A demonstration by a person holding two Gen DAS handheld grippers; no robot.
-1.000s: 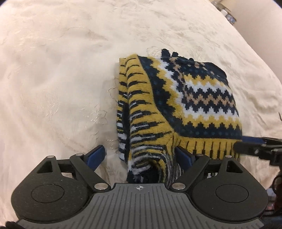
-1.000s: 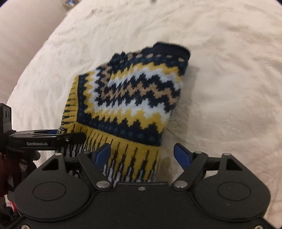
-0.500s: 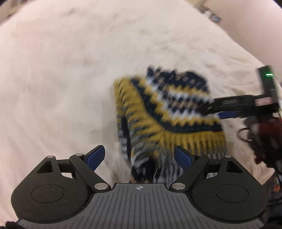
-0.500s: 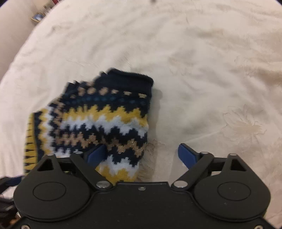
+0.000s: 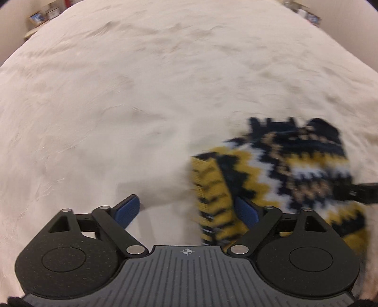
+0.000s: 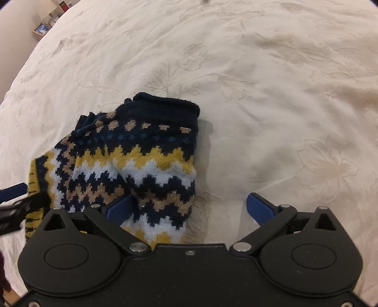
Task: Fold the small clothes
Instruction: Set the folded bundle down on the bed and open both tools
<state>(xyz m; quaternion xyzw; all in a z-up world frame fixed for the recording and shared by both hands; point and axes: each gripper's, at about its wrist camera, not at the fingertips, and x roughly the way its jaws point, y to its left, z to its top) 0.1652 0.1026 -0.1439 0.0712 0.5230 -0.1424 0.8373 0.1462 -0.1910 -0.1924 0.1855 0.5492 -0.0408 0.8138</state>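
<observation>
A small knitted garment [image 6: 132, 163] with navy, yellow, white and tan zigzag bands lies folded on the cream bedspread [image 6: 259, 82]. In the left wrist view it [image 5: 283, 170] sits at the lower right, blurred. My left gripper [image 5: 186, 209] is open and empty, its right pad beside the garment's yellow striped edge. My right gripper [image 6: 189, 207] is open and empty, with the garment's lower right corner lying between its pads. The tip of the left gripper [image 6: 14, 191] shows at the left edge of the right wrist view.
The bedspread [image 5: 141, 106] has an embossed leaf pattern and spreads wide around the garment. Framed pictures and a lamp [image 6: 47, 21] stand on furniture beyond the bed's far left corner. More small items [image 5: 307, 14] sit past the far right edge.
Both grippers have pulled back and apart from the garment. The left wrist view has swung left, so the garment moved to its right side. The garment stays folded on the bed.
</observation>
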